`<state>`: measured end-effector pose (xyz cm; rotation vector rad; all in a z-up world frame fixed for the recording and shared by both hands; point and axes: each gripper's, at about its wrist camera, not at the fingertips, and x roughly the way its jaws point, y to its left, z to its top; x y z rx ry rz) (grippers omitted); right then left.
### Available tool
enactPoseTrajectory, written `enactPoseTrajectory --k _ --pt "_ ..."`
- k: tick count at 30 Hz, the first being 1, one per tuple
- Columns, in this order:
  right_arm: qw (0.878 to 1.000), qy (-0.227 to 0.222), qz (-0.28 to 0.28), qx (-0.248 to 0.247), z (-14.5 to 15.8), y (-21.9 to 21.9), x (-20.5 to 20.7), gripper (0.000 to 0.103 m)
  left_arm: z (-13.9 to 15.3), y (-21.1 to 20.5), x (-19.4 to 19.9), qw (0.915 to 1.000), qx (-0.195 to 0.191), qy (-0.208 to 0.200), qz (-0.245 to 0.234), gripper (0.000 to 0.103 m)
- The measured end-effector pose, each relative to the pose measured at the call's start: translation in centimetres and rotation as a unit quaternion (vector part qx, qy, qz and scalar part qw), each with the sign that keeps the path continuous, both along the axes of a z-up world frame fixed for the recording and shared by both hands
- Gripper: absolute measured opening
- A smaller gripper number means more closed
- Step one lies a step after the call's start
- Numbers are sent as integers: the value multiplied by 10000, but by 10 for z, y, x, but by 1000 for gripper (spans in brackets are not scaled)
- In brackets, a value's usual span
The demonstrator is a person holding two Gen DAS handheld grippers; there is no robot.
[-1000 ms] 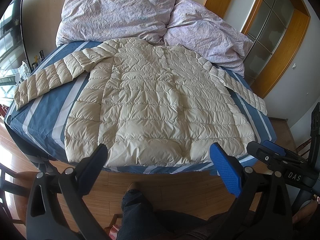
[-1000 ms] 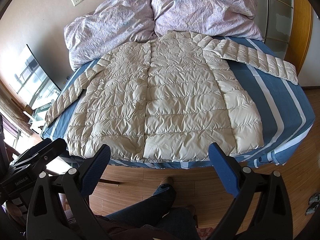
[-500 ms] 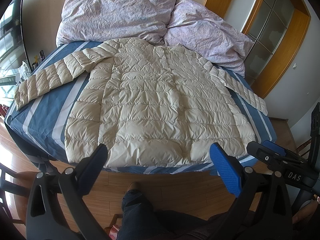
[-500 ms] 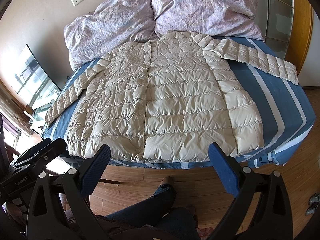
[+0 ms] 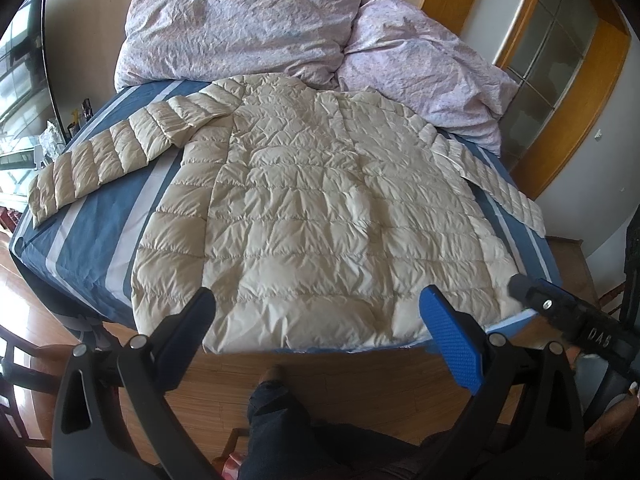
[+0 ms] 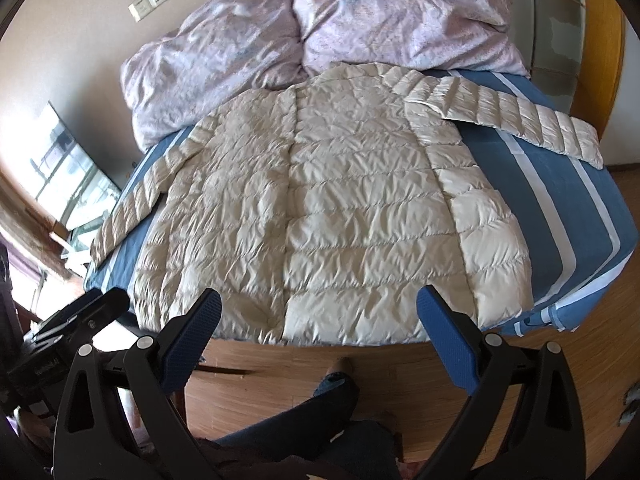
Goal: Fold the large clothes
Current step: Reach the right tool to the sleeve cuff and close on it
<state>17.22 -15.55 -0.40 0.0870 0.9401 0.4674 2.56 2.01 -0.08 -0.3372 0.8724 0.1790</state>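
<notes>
Item: cream puffer jacket (image 5: pixel 320 220), spread flat on striped bed (image 5: pixel 100 216). My left gripper (image 5: pixel 316 320) and right gripper (image 6: pixel 318 316): spread wide, empty. Risk: slick quilted shell may slip mid-fold.

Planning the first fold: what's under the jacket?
The jacket lies flat on the blue striped sheet; its collar touches the pillows. Anything beneath its body is hidden.

Cream quilted down jacket (image 5: pixel 320 216), laid flat and unfolded on a blue bed sheet with pale stripes (image 5: pixel 100 216), its hem at the near edge of the bed and its collar toward the pillows. Both sleeves are spread outward: one (image 5: pixel 108 160) extends to the left, the other (image 6: pixel 508 120) to the right.
</notes>
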Motion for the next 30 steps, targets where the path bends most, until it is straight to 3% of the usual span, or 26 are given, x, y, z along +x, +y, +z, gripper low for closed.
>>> enactPoseTrajectory --k 8,14,18,21,30 --pt "9940 528 -924 247 -19 -54 96 100 -11 25 48 9991 233 257 229 101" --pt "9752 811 -2020 401 -36 -127 174 90 -23 48 91 9964 490 510 471 101" --pt "9526 969 -2851 439 -50 -187 223 78 -37 66 117 9939 470 787 618 101" --pt "9300 993 -3536 127 -61 -237 258 71 -47 72 132 9927 405 945 627 101" --pt "8831 1046 -4558 -374 -73 -324 317 63 -60 81 160 9909 423 1173 502 101"
